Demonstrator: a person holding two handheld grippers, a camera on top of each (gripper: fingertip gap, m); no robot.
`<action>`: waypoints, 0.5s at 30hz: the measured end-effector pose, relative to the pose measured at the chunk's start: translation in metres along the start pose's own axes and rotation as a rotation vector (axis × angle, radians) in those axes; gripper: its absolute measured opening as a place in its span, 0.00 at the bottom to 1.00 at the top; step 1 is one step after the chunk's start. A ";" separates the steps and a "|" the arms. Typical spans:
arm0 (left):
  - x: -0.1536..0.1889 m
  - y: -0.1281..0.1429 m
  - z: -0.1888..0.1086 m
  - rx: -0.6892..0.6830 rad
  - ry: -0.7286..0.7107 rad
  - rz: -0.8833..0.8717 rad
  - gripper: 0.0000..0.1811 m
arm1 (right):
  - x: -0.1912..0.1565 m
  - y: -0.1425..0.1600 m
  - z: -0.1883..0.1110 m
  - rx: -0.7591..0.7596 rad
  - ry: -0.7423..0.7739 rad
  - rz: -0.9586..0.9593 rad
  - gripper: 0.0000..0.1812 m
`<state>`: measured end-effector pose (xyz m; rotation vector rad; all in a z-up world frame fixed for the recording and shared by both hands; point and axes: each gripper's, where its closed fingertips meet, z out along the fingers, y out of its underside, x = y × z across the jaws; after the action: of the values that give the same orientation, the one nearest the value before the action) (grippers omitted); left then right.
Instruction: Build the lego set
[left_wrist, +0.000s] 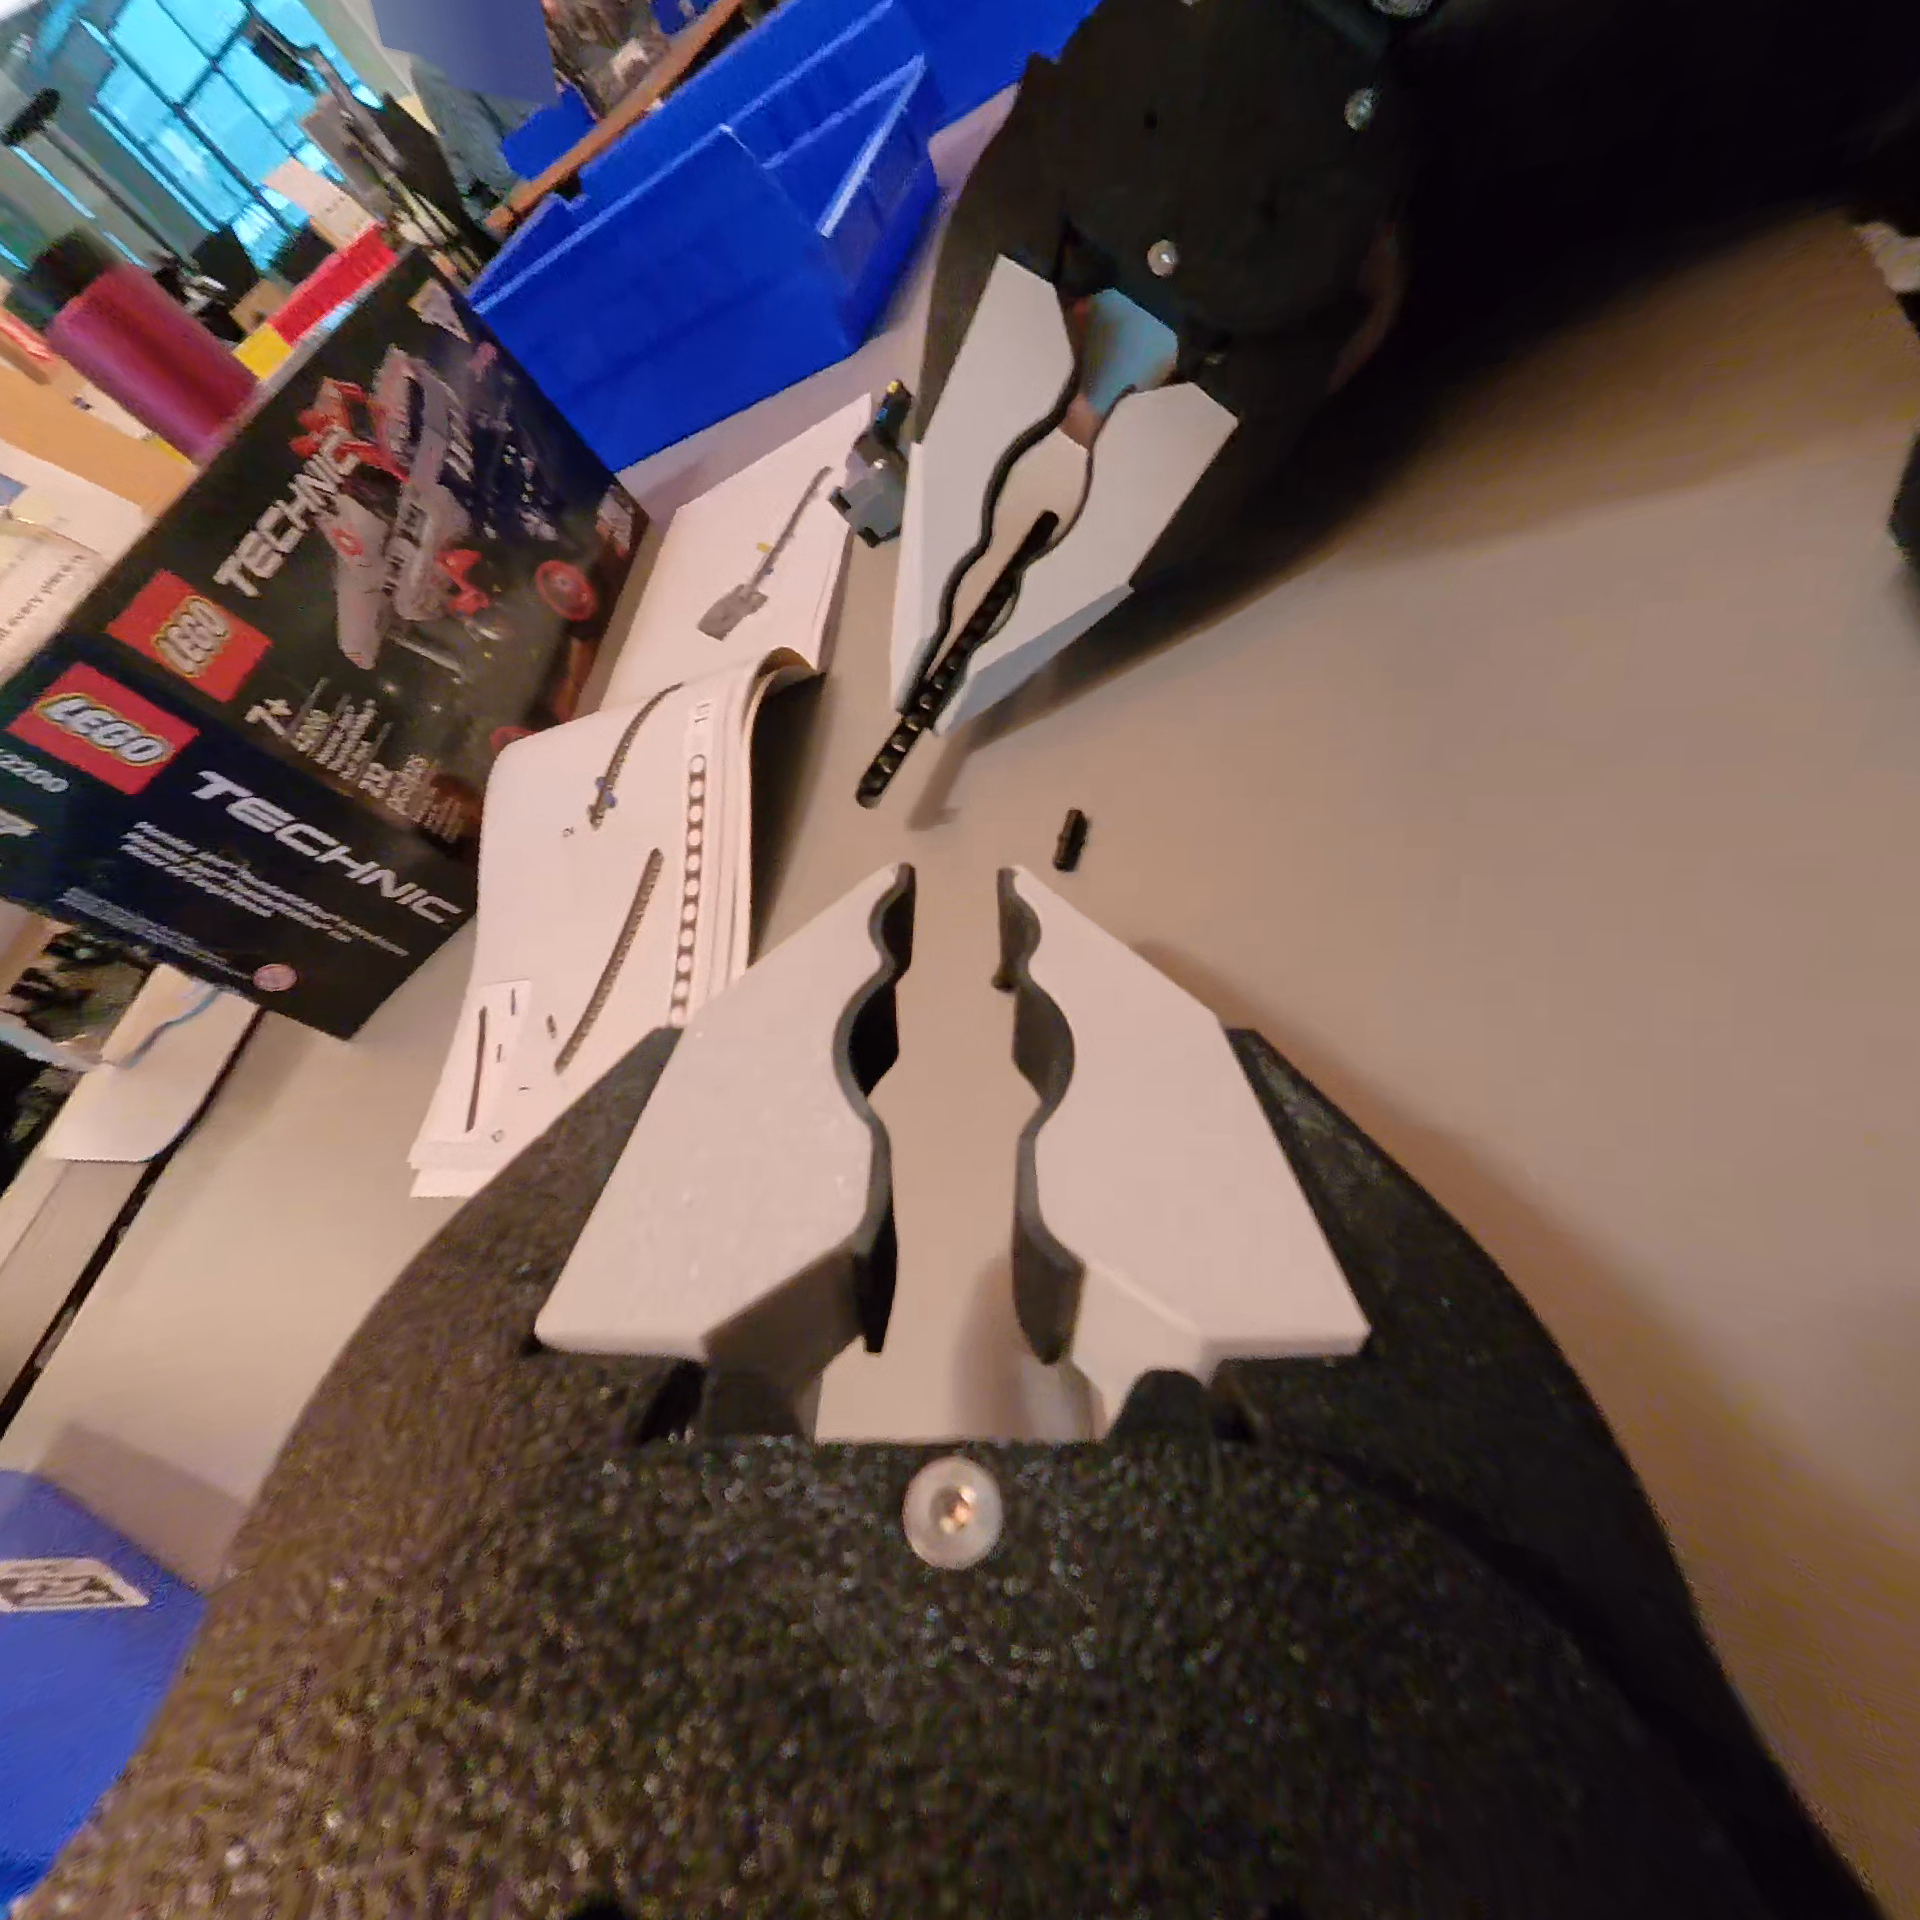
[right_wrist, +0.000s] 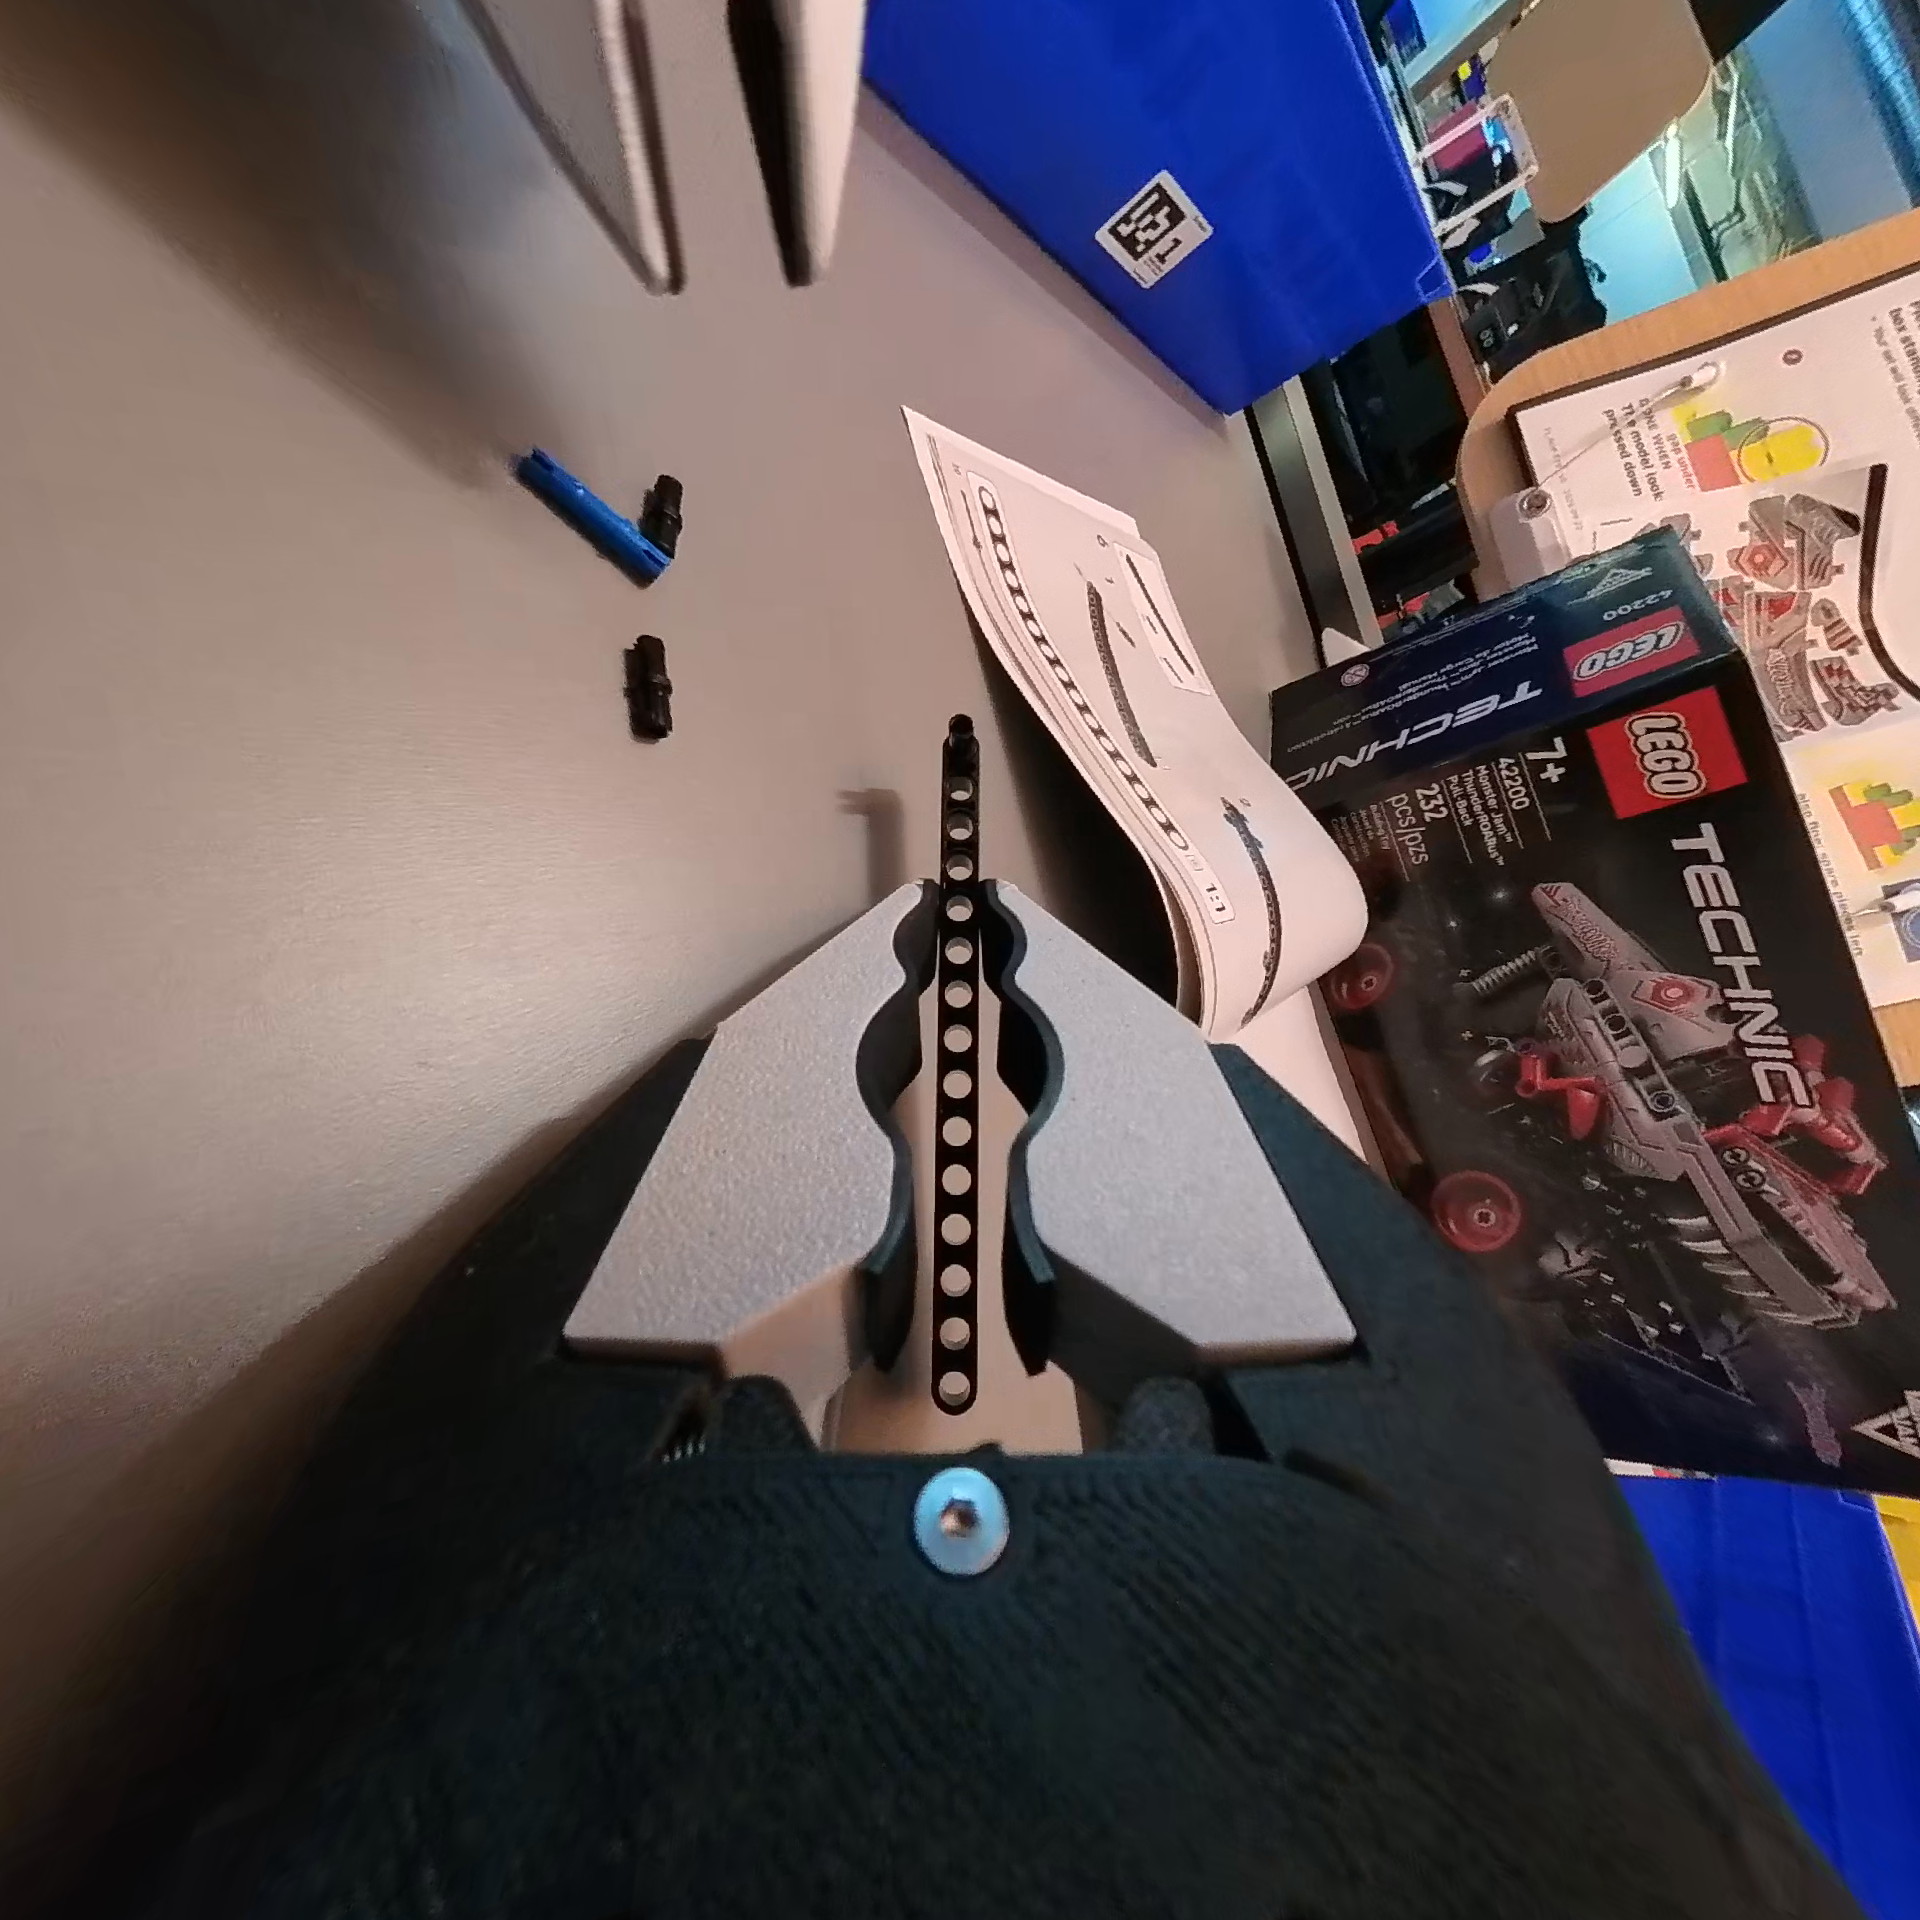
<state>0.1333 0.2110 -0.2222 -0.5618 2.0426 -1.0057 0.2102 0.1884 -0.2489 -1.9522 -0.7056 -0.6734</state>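
Note:
My right gripper (right_wrist: 961, 894) is shut on a long black beam with holes (right_wrist: 958, 1039), held lengthwise between the fingers above the table. A black pin (right_wrist: 958, 727) sits at the beam's far end. On the table to the left lie a blue pin (right_wrist: 592, 514) and two loose black pins (right_wrist: 665, 504) (right_wrist: 646, 686). My left gripper (left_wrist: 956, 883) is open and empty, low over the table. A black pin (left_wrist: 1070, 836) lies just beyond its right fingertip. The right gripper with the beam (left_wrist: 966, 634) faces it from the far side.
An open instruction booklet (left_wrist: 644, 883) (right_wrist: 1122, 727) lies beside the set's box (left_wrist: 312, 675) (right_wrist: 1610, 987). Blue bins (left_wrist: 707, 270) (right_wrist: 1143, 156) stand along the table. A small grey and blue part (left_wrist: 878, 488) sits near the booklet's far end.

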 end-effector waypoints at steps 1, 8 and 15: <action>0.004 0.001 0.000 -0.007 0.026 0.006 0.07 | 0.000 0.000 0.000 0.001 0.001 -0.001 0.03; 0.021 0.019 0.004 -0.135 0.100 0.064 0.08 | 0.000 0.000 -0.001 0.001 0.004 -0.005 0.03; 0.026 0.027 0.008 -0.217 0.129 0.008 0.04 | 0.001 0.000 -0.001 0.000 0.006 -0.010 0.03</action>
<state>0.1222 0.2064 -0.2590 -0.6136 2.2845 -0.8390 0.2113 0.1875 -0.2476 -1.9472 -0.7121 -0.6852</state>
